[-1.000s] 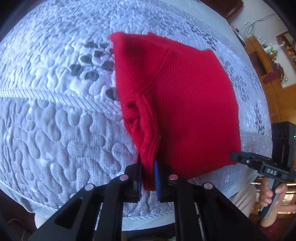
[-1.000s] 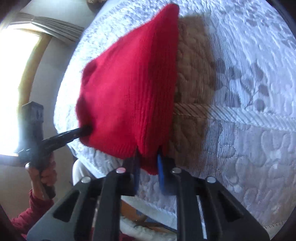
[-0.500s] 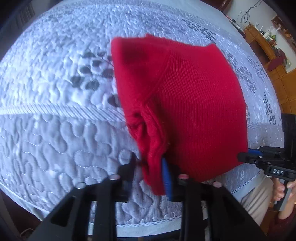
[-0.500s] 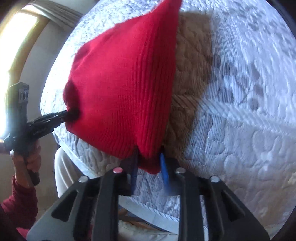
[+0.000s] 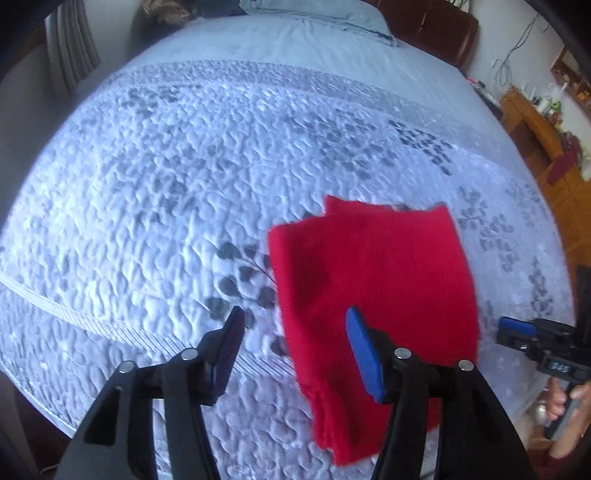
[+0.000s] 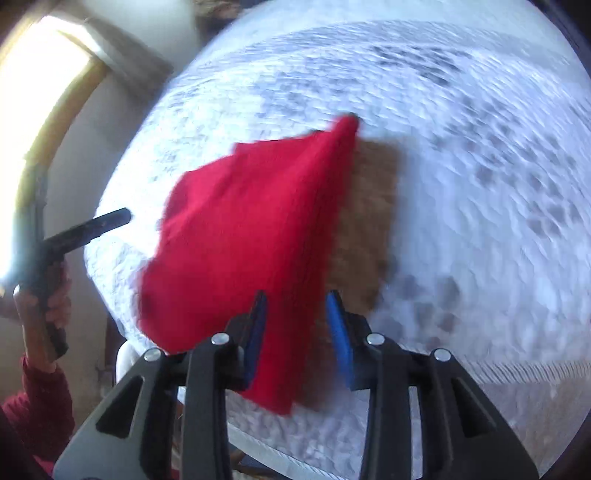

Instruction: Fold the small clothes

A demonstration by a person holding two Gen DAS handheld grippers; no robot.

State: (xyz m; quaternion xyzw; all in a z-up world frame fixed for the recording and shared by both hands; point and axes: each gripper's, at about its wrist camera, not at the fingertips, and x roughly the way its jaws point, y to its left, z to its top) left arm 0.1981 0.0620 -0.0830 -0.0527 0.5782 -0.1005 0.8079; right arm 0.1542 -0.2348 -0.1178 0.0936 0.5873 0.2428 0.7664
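Your bed [image 5: 155,192] fills both views, covered by a white quilted bedspread [image 6: 480,155] with a grey leaf print. A blue pillow [image 5: 314,14] lies at the far end, against a dark headboard [image 5: 436,26]. A wooden cabinet [image 5: 532,122] stands past the right side of the bed.

The red knit garment [image 5: 373,280] lies folded near the foot edge of the bed, roughly rectangular in the left wrist view. In the right wrist view the same garment [image 6: 251,236] is blurred, with a brownish shadow beside it on the bedspread.

Your left gripper [image 5: 293,350] has its jaws wide open, holding nothing; the blue-padded finger [image 5: 364,354] overlaps the garment's near edge, the other finger sits over bare quilt. Your right gripper [image 6: 297,328] also has its jaws parted, straddling the garment's near corner; whether the pads touch the cloth cannot be told.
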